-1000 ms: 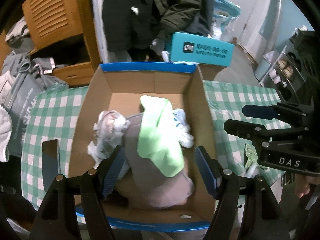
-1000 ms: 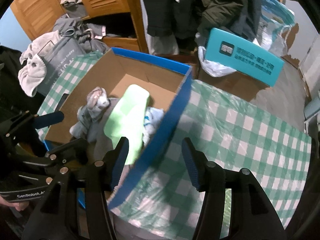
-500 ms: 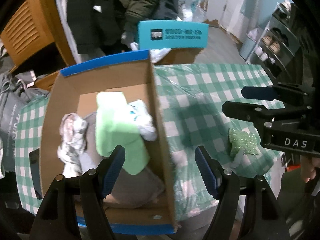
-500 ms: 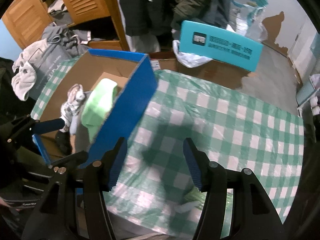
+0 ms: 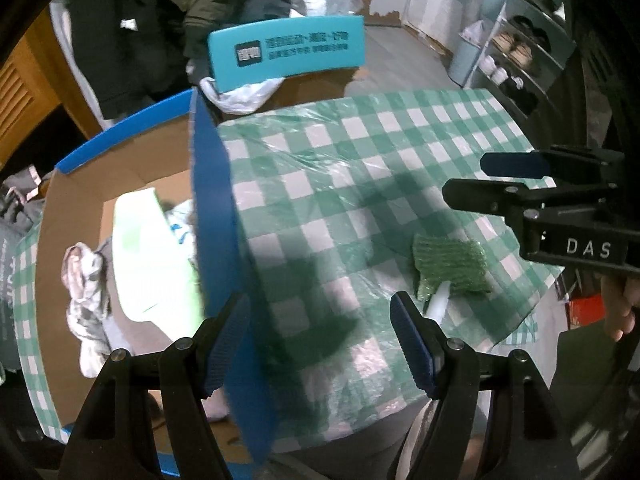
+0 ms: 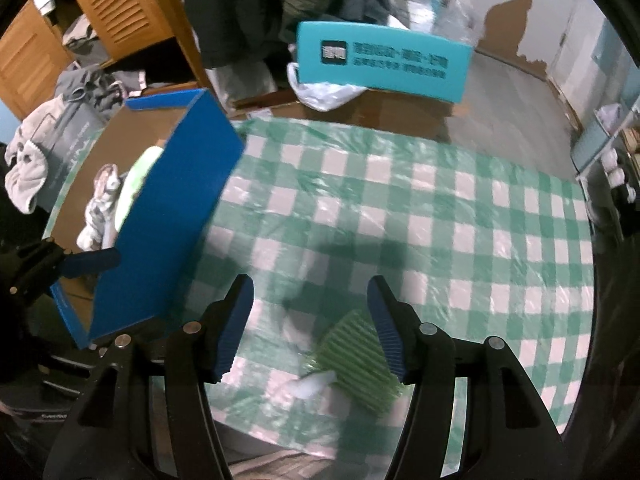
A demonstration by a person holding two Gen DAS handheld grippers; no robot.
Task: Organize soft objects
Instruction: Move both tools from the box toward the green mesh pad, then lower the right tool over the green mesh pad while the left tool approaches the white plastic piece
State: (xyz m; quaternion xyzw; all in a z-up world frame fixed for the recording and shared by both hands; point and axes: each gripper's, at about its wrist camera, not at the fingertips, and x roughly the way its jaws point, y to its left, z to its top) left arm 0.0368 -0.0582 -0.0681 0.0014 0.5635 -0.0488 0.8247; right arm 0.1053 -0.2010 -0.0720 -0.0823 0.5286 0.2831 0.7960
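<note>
Your blue-walled cardboard box (image 5: 212,208) sits open at the left end of the checked table, and it's already holding a pale green folded cloth (image 5: 148,256) lying over a grey garment, with a crumpled grey-and-white piece (image 5: 86,280) against the left side. Out on the cloth-covered tabletop, well apart from the box, you've got one ribbed green item (image 6: 360,364) lying flat, a small white bit touching its near edge.

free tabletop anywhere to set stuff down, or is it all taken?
Mostly free: the checked tablecloth is bare from the blue box wall across to the far-right edge. Only the green ribbed cloth lies near the front edge, under the right tool. The box is crowded with clothes.
</note>
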